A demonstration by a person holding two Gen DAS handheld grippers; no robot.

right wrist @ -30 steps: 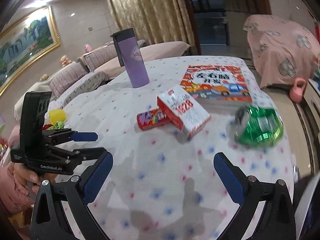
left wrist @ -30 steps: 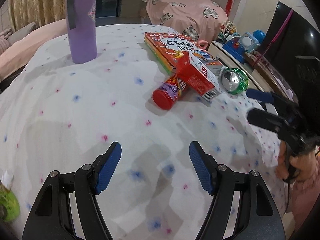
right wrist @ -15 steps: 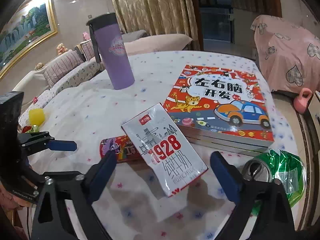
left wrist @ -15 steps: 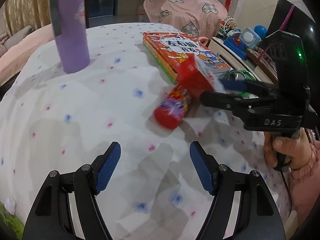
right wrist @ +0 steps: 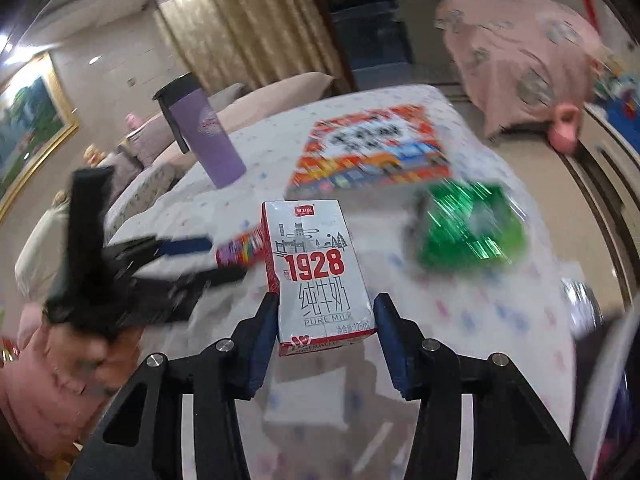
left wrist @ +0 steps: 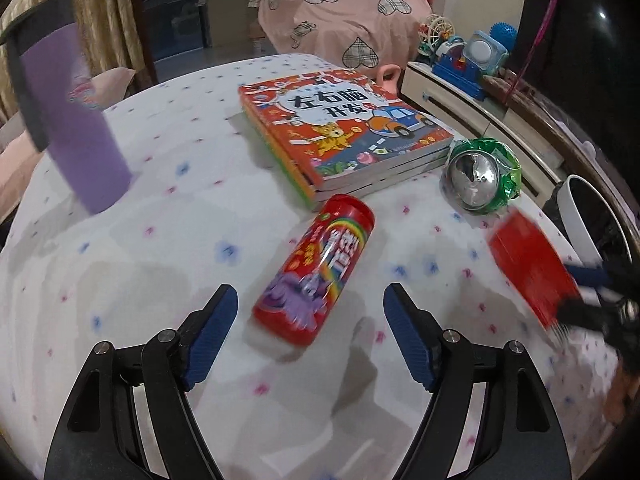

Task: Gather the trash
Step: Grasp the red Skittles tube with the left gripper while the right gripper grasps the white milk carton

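Observation:
A red candy tube (left wrist: 316, 276) lies on the spotted tablecloth (left wrist: 180, 240), its near end between the tips of my left gripper (left wrist: 310, 300). Those jaws are opening and touch nothing. My right gripper (right wrist: 326, 308) is closing, and its blue pads press both sides of a white and red milk carton (right wrist: 316, 264) held clear of the cloth. In the left wrist view the carton (left wrist: 532, 264) is a red blur at the right. A crushed green can (left wrist: 484, 176) lies beside the picture books (left wrist: 344, 128).
A purple bottle (left wrist: 68, 120) stands at the far left of the table. A white bin with a dark liner (left wrist: 580, 216) sits just off the table's right edge. Behind it runs a low cabinet with toys (left wrist: 468, 60).
The right gripper has closed onto the milk carton and carried it off the tube toward the right edge. The left gripper has moved in until the tube lies between its tips.

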